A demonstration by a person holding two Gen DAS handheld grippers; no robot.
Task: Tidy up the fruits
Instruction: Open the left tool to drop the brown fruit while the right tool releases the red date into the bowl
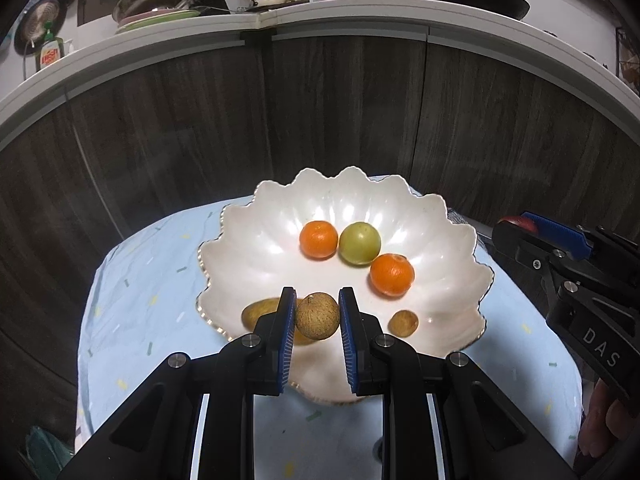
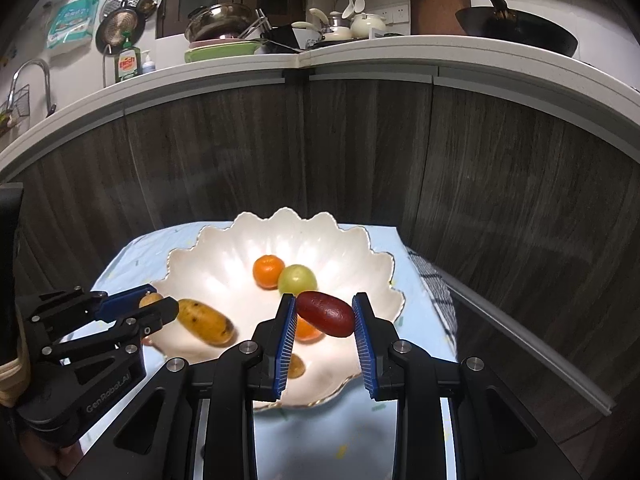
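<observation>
- Left gripper, in its own view: blue pads closed narrow on a round brown fruit, held over the near rim of the white scalloped bowl.
- Right gripper, in its own view: pads clamped on a dark red oblong fruit, held above the bowl's near half.
- Long axis of the red fruit across the jaws, tilted down toward the right pad; one end against each pad.
- Inside the bowl, left view: two oranges, a green fruit between them touching both, a small brown fruit near the front rim.
- Only in the right view: full length of the yellow speckled oblong fruit, lying in the bowl's left part, long axis running from upper left to lower right.
- In the left view, same yellow fruit mostly hidden behind the left finger; only one end visible.
- In the right view, second orange largely covered by the red fruit and left finger; small brown fruit half hidden behind that finger.
- Red fruit in the left view a mere sliver at the far right edge, behind the other gripper's finger.
- Round brown fruit in the right view barely peeking past the left gripper's pad.
- Bowl on a pale blue cloth over a small table, dark wood panelling behind; cloth's near edge cut off by the grippers' bodies.
- Part of a hand at the lower right corner of the left view, blurred.
</observation>
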